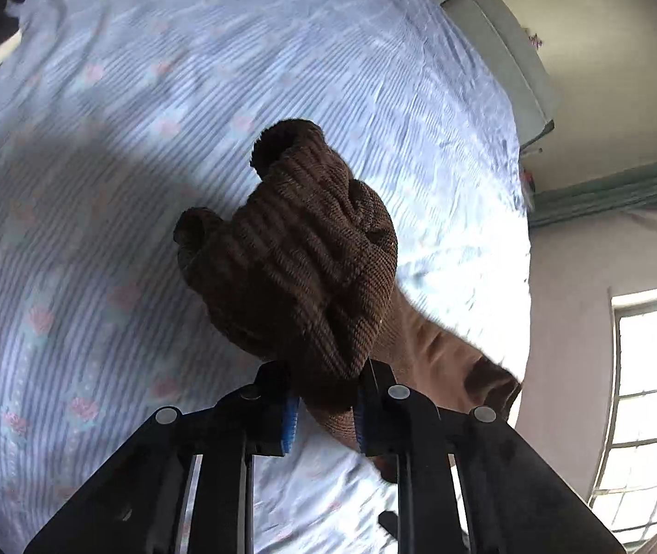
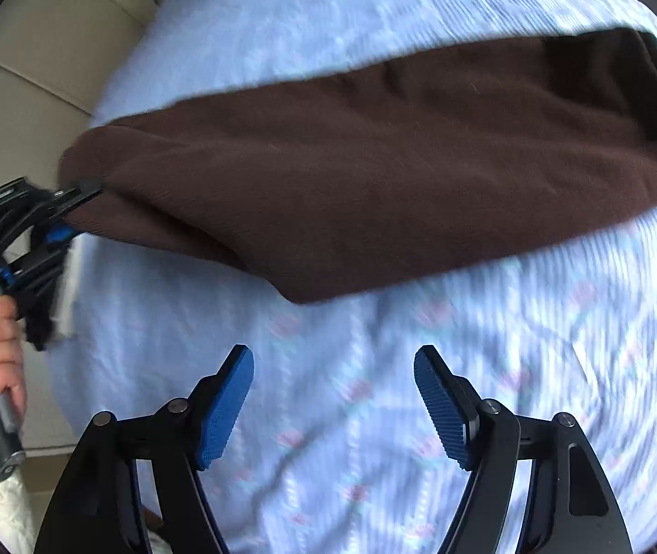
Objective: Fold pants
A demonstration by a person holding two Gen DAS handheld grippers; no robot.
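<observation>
The brown pants (image 2: 374, 171) hang stretched above a light blue striped bed sheet (image 2: 374, 415). My left gripper (image 1: 326, 408) is shut on their ribbed waistband (image 1: 300, 258), which bunches up just in front of its fingers. The same gripper shows in the right wrist view (image 2: 67, 212) at the left edge, holding the pants' left end off the bed. My right gripper (image 2: 334, 397) is open and empty, below the hanging pants and above the sheet. The pants' far end runs out of view at the right.
The bed sheet (image 1: 120, 184) with pink flower print fills most of both views. A beige tiled floor (image 2: 42, 60) lies left of the bed. A wall and a bright window (image 1: 642, 392) are at the right. A pale headboard (image 1: 503, 32) stands at the far end.
</observation>
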